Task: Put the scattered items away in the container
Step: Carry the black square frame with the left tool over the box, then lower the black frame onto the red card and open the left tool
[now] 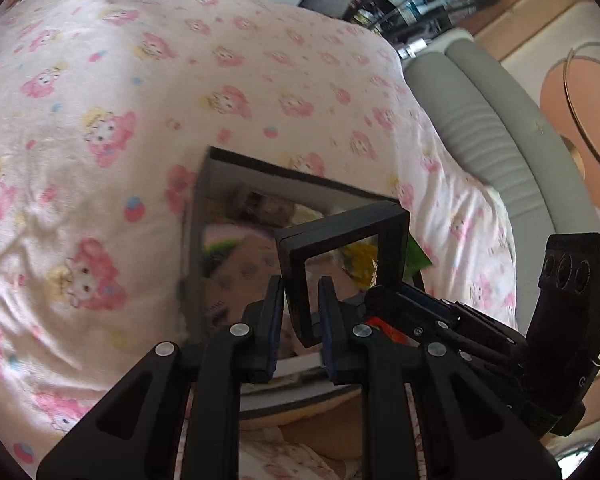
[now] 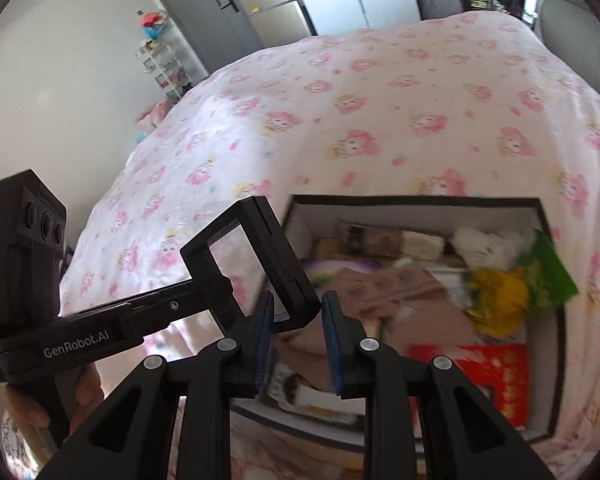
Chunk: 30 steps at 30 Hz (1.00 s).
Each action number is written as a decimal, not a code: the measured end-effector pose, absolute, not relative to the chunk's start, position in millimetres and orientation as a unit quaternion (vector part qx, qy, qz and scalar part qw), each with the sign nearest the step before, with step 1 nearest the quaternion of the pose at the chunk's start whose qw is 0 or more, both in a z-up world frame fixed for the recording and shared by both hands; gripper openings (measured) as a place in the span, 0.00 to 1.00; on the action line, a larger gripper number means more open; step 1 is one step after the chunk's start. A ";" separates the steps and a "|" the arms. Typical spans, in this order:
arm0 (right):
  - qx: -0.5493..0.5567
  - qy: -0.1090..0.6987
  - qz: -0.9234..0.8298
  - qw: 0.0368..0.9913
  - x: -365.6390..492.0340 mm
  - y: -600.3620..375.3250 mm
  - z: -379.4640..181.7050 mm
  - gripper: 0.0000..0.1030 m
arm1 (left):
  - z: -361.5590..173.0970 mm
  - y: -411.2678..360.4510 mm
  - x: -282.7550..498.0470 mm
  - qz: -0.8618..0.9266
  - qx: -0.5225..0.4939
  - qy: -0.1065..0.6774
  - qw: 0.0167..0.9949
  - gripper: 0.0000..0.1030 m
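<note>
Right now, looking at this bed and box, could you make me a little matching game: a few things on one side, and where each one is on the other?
Things:
1. black square frame
2. red packet
3. white fluffy toy
4. green packet

Places:
A. inside the storage box, at its far side, beside the yellow thing
B. gripped by both grippers, above the box's edge
C. leaning against the box's right wall, its top poking above the rim
D. lying flat in the box's near right corner

Pairs: 1-B, 2-D, 3-A, 4-C
</note>
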State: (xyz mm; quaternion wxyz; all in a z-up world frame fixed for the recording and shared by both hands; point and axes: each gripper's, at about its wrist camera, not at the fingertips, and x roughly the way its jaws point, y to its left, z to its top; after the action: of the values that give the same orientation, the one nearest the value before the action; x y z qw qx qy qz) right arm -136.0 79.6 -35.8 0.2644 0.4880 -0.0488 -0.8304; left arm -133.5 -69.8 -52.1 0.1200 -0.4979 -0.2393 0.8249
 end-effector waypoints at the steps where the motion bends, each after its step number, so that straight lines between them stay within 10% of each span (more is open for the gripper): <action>1: 0.490 -0.050 -0.835 0.247 -132.7 97.6 -40.0 0.21 | -56.8 -50.2 -133.9 0.820 -0.507 -0.231 0.130 0.15; 30: 0.515 -0.100 -0.837 0.152 -113.9 207.8 -92.2 0.22 | -132.2 30.3 -147.0 0.766 -0.586 -0.234 0.124 0.16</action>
State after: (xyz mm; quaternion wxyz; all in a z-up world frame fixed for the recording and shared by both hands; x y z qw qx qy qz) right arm -113.9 207.8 -92.2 0.1521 0.5155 -0.0997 -0.8374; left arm -147.0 30.3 -132.2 0.1242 -0.5856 -0.2335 0.7662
